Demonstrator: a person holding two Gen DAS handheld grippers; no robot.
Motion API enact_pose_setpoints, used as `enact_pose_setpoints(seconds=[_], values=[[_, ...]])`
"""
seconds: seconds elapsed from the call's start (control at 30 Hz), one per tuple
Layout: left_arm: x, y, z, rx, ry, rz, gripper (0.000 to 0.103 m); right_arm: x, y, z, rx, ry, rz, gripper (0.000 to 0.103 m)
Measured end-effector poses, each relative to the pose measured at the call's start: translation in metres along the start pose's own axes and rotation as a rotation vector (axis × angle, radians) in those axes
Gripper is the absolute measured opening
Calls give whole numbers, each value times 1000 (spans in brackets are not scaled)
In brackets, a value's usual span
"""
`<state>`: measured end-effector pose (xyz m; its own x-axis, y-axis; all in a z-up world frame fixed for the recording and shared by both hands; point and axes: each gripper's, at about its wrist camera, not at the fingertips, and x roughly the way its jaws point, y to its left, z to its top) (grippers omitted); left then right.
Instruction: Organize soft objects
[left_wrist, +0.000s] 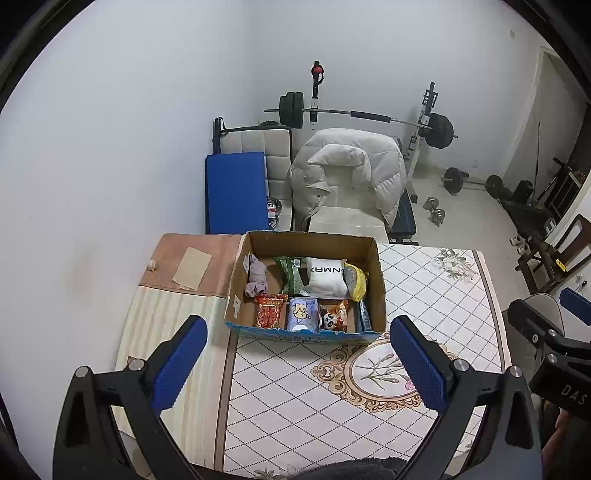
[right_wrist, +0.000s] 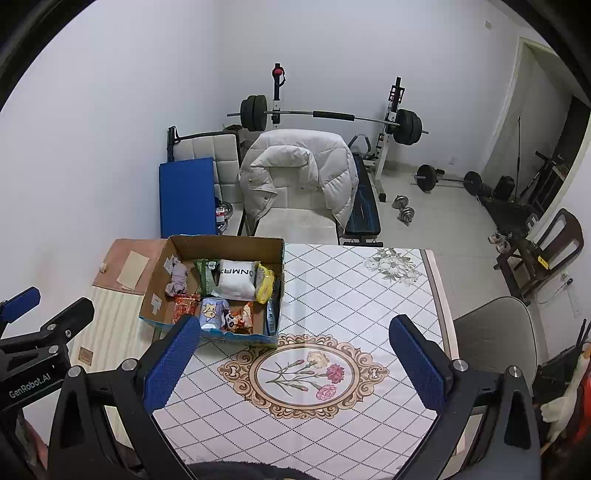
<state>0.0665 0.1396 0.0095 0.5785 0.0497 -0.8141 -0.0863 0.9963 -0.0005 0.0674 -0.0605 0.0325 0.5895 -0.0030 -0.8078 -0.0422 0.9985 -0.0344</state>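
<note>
Both hand-held grippers, left (left_wrist: 297, 363) and right (right_wrist: 293, 363), wide, empty, hovering above bench (right_wrist: 369, 295); soft packets corralled in cardboard box (left_wrist: 364, 245).

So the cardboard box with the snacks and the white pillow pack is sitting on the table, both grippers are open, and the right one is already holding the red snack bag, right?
Not quite. The right gripper holds nothing: in the right wrist view its fingers stand wide apart over bare tablecloth. The red snack bag is in the cardboard box, beside the white pillow pack. The rest holds: the box sits on the table, and the left gripper is open too.
</note>
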Motion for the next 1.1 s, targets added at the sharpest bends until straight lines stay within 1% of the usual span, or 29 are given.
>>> enact_pose_setpoints(seconds=[0.8,1.1], values=[[0,2,-1,3,6,0,102,-5,-2,2,-4,7,-1,103],[3,1,4,19,-10,2,102,-4,-4,3,-8,5,-4,103]])
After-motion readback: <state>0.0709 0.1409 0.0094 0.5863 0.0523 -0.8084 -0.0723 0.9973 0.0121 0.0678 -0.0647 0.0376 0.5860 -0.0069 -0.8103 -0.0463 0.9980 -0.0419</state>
